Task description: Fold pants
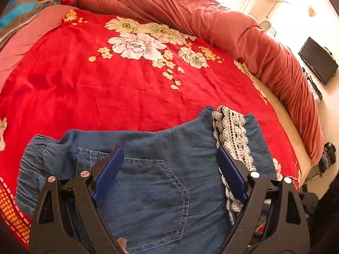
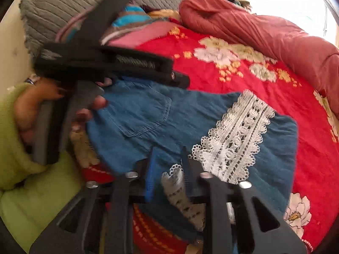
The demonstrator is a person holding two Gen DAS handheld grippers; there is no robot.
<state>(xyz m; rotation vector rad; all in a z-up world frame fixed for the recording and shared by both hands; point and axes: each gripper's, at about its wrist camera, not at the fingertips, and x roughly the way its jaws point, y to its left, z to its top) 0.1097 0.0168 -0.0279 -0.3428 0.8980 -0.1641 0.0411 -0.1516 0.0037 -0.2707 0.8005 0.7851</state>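
Left wrist view. Bed with red floral blanket (image 1: 84, 80): fills most of the frame, printed with white and cream flowers toward the far centre. Rust-red quilted duvet (image 1: 211, 21): bunched in a long roll along the far and right edge of the bed. Blue and brown striped cloth (image 1: 14, 12): far left corner. Dark flat screen (image 1: 317, 61): at the far right, against a bright wall. Blue denim pants with white lace trim (image 1: 152, 182): lying folded on the near part of the blanket, a stitched back pocket facing up, gathered waistband to the left, the lace strip to the right. Left hand-held gripper (image 1: 169, 158): black frame, blue pads, jaws spread wide above the pocket with nothing pinched between them; the right pad sits against the lace edge.

Right wrist view (blurred). Same pants (image 2: 190, 114): near centre of the bed, pocket to the left, lace strip to the right. Right hand-held gripper (image 2: 169, 165): jaws partly open, a fold of lace and denim between them; whether the pads press on it cannot be told. Left hand-held gripper (image 2: 180, 78): black, reaching in from the left over the far edge of the pants, carried by a hand (image 2: 31, 105) in a lime-green sleeve (image 2: 21, 169). Grey quilted headboard cushion (image 2: 63, 6): far left.
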